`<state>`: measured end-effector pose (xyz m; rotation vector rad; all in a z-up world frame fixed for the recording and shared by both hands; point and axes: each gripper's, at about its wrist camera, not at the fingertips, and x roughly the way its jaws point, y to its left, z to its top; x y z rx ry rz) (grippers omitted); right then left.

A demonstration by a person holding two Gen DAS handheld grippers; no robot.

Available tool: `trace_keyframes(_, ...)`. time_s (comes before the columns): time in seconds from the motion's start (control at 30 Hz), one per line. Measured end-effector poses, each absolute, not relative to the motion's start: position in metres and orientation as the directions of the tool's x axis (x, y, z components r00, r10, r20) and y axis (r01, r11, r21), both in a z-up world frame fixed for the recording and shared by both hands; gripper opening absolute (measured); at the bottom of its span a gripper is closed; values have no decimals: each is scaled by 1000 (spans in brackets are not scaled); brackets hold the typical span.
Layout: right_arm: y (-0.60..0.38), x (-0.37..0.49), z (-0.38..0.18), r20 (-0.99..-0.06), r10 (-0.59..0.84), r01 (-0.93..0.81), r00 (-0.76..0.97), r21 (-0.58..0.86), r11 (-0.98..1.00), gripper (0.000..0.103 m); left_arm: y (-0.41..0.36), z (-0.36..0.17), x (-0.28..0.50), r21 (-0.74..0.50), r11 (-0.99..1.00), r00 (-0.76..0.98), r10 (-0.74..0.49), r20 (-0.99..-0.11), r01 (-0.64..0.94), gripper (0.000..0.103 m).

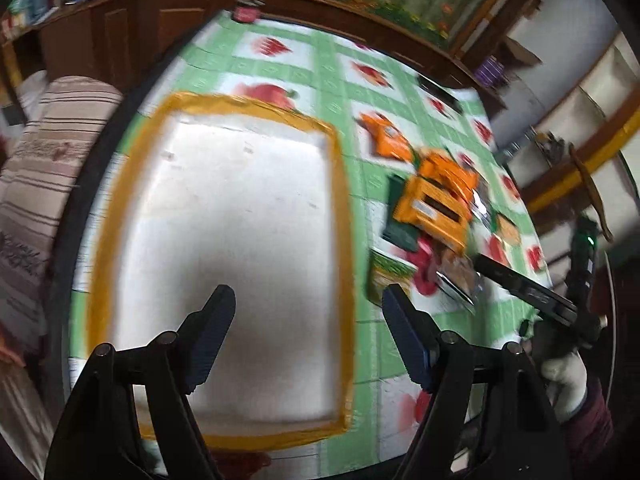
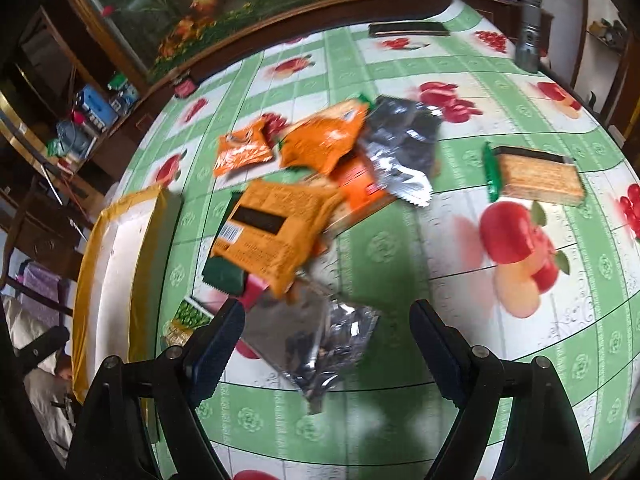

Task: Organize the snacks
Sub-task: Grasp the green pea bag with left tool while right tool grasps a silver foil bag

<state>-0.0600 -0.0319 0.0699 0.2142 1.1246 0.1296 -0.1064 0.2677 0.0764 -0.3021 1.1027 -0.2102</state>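
A white tray [image 1: 224, 220] with a yellow rim lies on the fruit-print tablecloth. My left gripper [image 1: 307, 300] hovers open over its near part, with nothing between the fingers. To the tray's right is a heap of snack packets: a large orange pack with a black band [image 2: 276, 232], two smaller orange packs [image 2: 242, 150] [image 2: 320, 144], a silver-black foil bag [image 2: 400, 148] and a green pea pack [image 2: 184, 320]. My right gripper [image 2: 328, 316] stands open above a crumpled silver foil packet [image 2: 320, 344] on the cloth; its pads do not press on it. A wafer pack [image 2: 536, 176] lies apart on the right.
The table's far edge meets a dark wooden cabinet. A red jar [image 2: 184, 88], a flat black item [image 2: 408, 29] and a grey can [image 2: 528, 32] stand near the back. Striped fabric [image 1: 48, 168] sits beyond the table's left edge. A gloved hand [image 1: 564, 376] carries the right gripper.
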Motion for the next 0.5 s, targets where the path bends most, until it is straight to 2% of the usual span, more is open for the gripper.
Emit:
trace_keyframes(0.2,2,-48,53,-904,119,-187,412,44,981,87,233,75,-109,-357,928,399,-370,-839,110,76)
trace_keyframes(0.3,13,-42,46,-904,150,-280,401,35,959,87,220,76,-110,-335,934,387,-357,-850,127,76)
trace_keyframes(0.5,26,-29,43,-902,218,-357,372,78,931,88,200,74,-104,-317,942,378,-334,-863,108,76)
